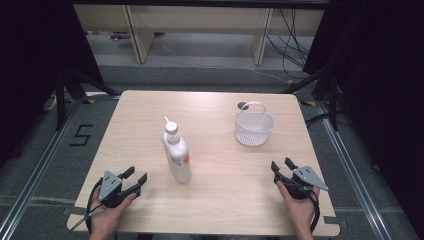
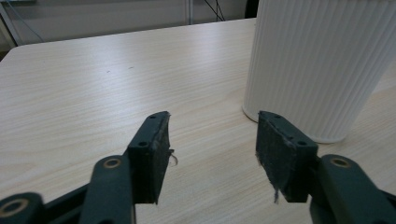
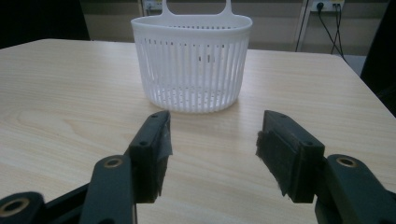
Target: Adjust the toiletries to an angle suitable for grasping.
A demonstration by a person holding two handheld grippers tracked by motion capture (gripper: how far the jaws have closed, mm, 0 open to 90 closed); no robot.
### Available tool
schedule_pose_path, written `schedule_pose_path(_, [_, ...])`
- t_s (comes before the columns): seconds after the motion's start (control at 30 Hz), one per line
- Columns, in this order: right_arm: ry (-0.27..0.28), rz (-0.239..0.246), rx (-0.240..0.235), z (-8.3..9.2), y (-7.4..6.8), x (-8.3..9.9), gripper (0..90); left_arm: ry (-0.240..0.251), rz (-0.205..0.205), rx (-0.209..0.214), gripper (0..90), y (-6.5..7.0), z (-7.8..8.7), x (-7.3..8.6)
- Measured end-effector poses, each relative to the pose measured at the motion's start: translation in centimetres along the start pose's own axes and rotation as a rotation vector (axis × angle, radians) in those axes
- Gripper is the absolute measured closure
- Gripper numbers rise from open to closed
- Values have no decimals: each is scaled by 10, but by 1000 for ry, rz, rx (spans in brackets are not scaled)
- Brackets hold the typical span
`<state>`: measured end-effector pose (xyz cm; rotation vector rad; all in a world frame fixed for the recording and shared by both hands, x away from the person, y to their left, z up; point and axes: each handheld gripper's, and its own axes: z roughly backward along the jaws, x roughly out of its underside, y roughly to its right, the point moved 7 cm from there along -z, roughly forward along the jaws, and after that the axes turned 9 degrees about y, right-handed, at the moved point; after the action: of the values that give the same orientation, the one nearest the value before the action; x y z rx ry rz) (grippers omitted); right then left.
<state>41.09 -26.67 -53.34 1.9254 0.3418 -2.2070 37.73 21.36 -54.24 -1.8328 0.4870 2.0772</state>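
Standing apart on the table [image 1: 220,170]: empty white basket [image 1: 254,128], capped white bottle [image 1: 176,153].

Light wood-grain table [image 1: 215,200], rounded corners, sits on grey carpeted floor [image 1: 45,165]. Black "5" marking [image 1: 81,135] taped on the floor left of the table. Metal floor rails [image 1: 350,165] run along both sides. Black curtains [image 1: 380,75] hang left and right, on dark stands. Far side: pale wooden bench or desk legs [image 1: 137,35], loose black cables [image 1: 292,40] at far right. Even overhead light, soft shadows.
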Motion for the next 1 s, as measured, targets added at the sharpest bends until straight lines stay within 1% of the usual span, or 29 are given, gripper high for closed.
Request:
schedule_pose_path(0.03, [-3,2,2,0,0,0,444,0,3,6,504,1,1,0])
schedule_pose_path(0.07, [3,11,2,0,1,0,447,9,11,19,547,2,0,0])
schedule_pose_path(0.1, [2,19,6,0,2,0,448,3,22,20,586,3,1,0])
schedule_pose_path(0.13, [-7,1,12,0,1,0,450,-2,24,27,628,3,2,0])
schedule_pose_path(0.17, [-2,19,15,0,3,0,451,-5,32,35,659,4,2,0])
schedule_pose_path(0.2, [-2,19,15,0,3,0,451,-5,32,35,692,4,2,0])
schedule_pose_path(0.23, [10,16,7,0,2,-1,451,-6,20,37,719,7,2,-1])
schedule_pose_path(0.27, [10,4,5,0,1,-1,451,11,1,44,742,10,2,-4])
schedule_pose_path(0.3, [11,14,7,0,1,-1,451,26,-10,48,764,13,3,-8])
schedule_pose_path(0.33, [11,14,7,0,1,-1,451,26,-10,48,797,13,3,-8])
schedule_pose_path(0.37, [5,3,12,0,0,0,451,47,-23,51,797,17,3,-13])
schedule_pose_path(0.4, [4,24,16,-1,1,0,452,72,-33,57,859,23,2,-21])
schedule_pose_path(0.43, [4,24,16,-1,1,0,452,72,-33,57,878,23,2,-21])
schedule_pose_path(0.47, [-10,1,17,0,-2,0,452,81,-33,72,894,30,1,-27])
schedule_pose_path(0.5, [-5,25,12,-1,0,0,451,94,-28,96,895,34,-1,-30])
schedule_pose_path(0.53, [-8,32,20,-2,1,0,451,87,-29,108,896,38,-1,-32])
schedule_pose_path(0.57, [-8,32,20,-2,1,0,451,87,-29,108,897,38,-1,-32])
schedule_pose_path(0.6, [-4,28,10,-3,1,0,450,98,-35,131,898,43,-5,-35])
schedule_pose_path(0.63, [6,3,-2,-2,-1,0,450,84,-40,133,898,45,-5,-36])
schedule_pose_path(0.67, [6,3,-2,-2,-1,0,450,86,-39,144,898,47,-7,-38])
schedule_pose_path(0.7, [-1,-14,0,-2,-2,0,450,91,-32,151,898,50,-9,-40])
schedule_pose_path(0.77, [0,-21,1,-2,-3,0,450,93,-32,161,899,53,-12,-44])
schedule_pose_path(0.8, [0,-20,1,-2,-2,0,450,114,-35,181,899,58,-17,-48])
schedule_pose_path(0.83, [1,-22,1,-2,-3,0,450,106,-40,180,899,59,-17,-49])
schedule_pose_path(0.87, [2,-4,-3,-2,-1,0,450,106,-40,180,899,59,-17,-49])
schedule_pose_path(0.9, [0,-22,0,-2,-3,0,450,100,-42,186,899,60,-20,-50])
schedule_pose_path(0.93, [0,-22,-1,-2,-3,0,449,114,-43,199,899,62,-23,-52])
schedule_pose_path(0.97, [1,7,-15,-3,-1,0,448,96,-49,193,899,62,-23,-52])
schedule_pose_path(1.0, [-3,-5,-2,-3,-2,0,448,97,-51,197,899,64,-25,-53])
